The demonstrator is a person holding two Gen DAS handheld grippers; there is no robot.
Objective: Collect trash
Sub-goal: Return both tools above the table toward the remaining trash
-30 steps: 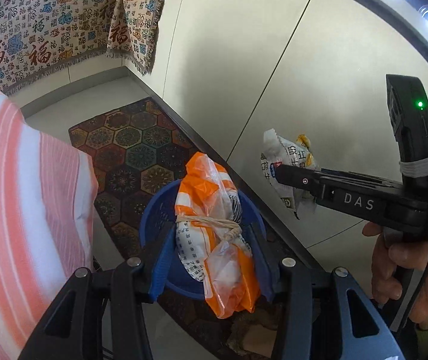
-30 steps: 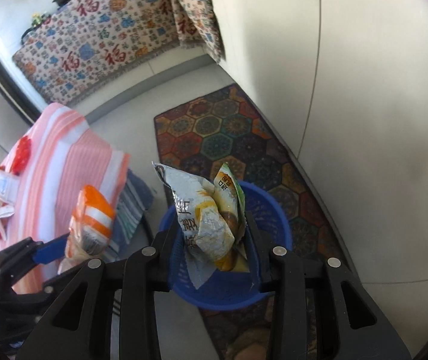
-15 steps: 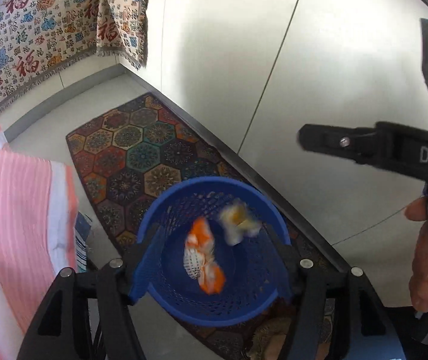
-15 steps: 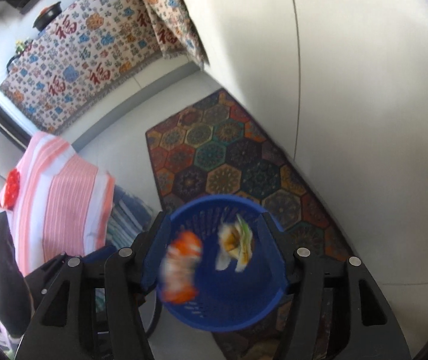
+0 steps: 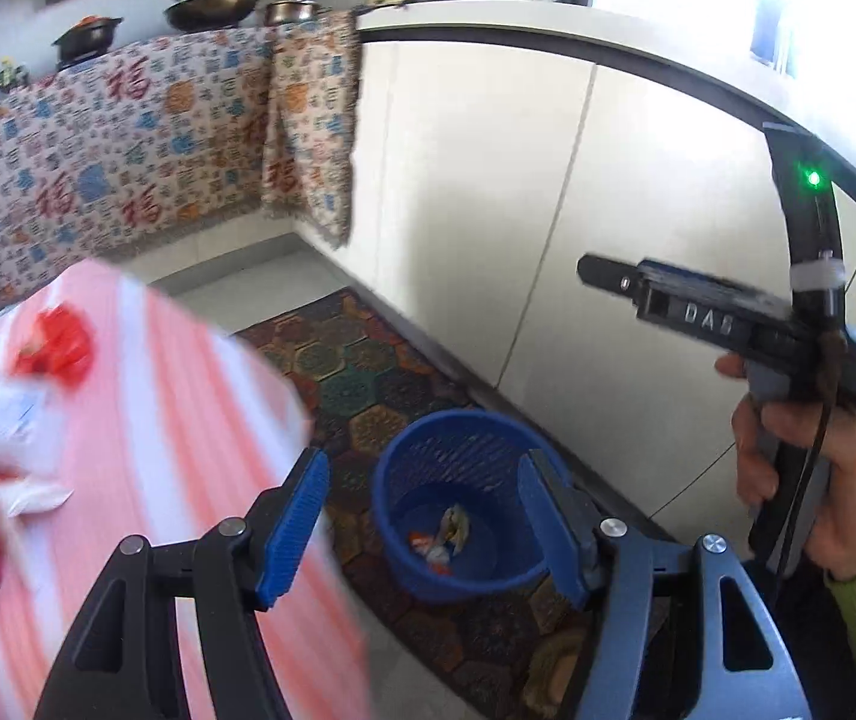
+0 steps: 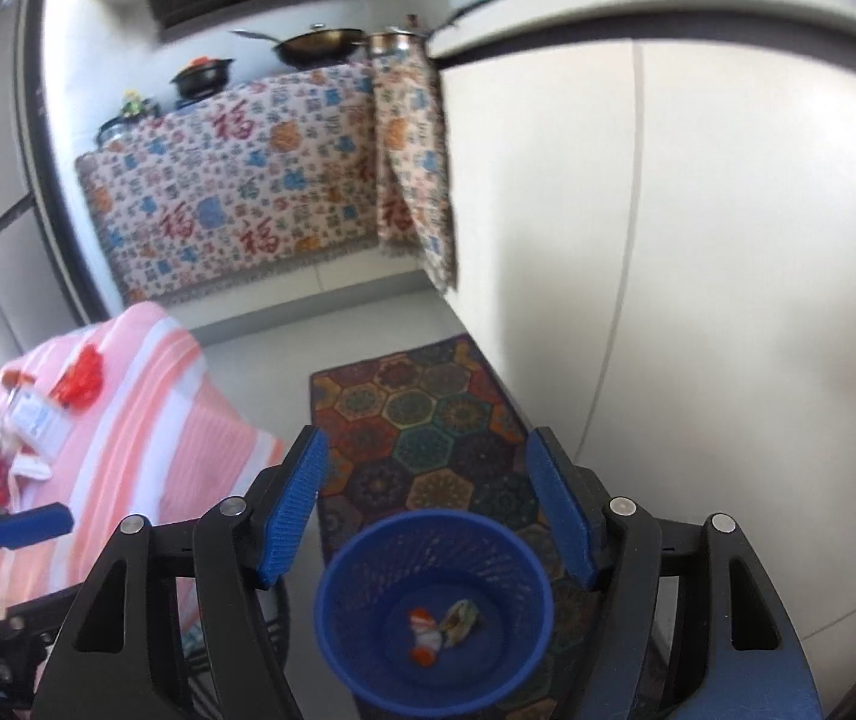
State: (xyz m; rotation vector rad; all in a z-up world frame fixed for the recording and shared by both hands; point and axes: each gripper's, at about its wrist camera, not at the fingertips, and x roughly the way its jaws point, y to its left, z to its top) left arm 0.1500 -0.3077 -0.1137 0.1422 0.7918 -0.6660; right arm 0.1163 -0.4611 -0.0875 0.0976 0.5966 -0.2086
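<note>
Trash: two wrappers (image 6: 443, 630) at bottom of blue basket (image 6: 332, 600) on patterned rug (image 6: 428, 420); more pkts (image 5: 2, 420) on striped table (image 5: 188, 420). Left gripper (image 5: 422, 522) spread wide, nothing btwn pads. Right gripper (image 6: 425, 507) likewise empty, jaws just been opening. Risks: blurred view w/ fast swing, could clip table edge or kick light basket over, spilling contents.

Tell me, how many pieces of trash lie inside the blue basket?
2. An orange-and-white wrapper lies on the bottom of the blue basket, and a yellowish wrapper lies beside it. Smaller pieces may be hidden.
</note>
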